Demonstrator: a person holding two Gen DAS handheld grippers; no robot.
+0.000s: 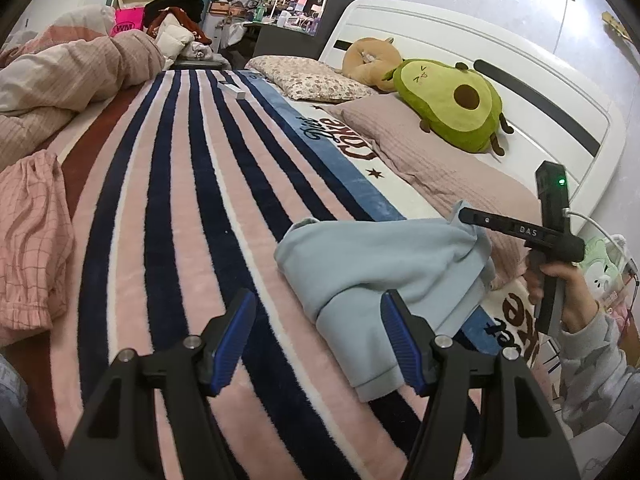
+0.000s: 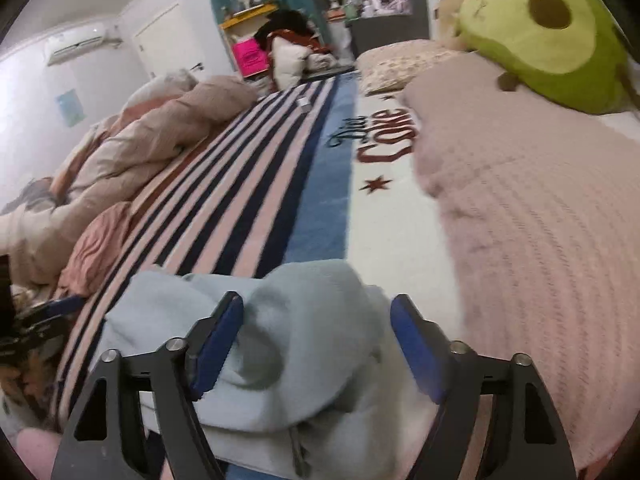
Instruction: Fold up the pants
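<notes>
Two tools work over the bed. The left tool (image 1: 318, 334) stands with its jaws apart and nothing between them, hovering above the striped blanket (image 1: 180, 208), its right finger just beside the pants' near edge. The right tool (image 2: 316, 344) also has its jaws apart; a bunched fold of the pants (image 2: 280, 320) rises between the pads, and the view is too blurred to tell whether either pad presses on it. In the left wrist view, the right tool reaches in from the bed's right edge, gripped by a hand (image 1: 560, 284) in a grey sleeve, with its tip at the lifted far corner of the pants. The pants (image 1: 380, 272), light blue and partly folded, lie near the bed's right edge, across the blanket's blue band. Beyond them a pink pillow (image 1: 440, 160) lies toward the headboard (image 1: 440, 40), with an avocado plush (image 1: 452, 104) on it. A rumpled duvet (image 1: 60, 80) lies along the bed's left edge.
</notes>
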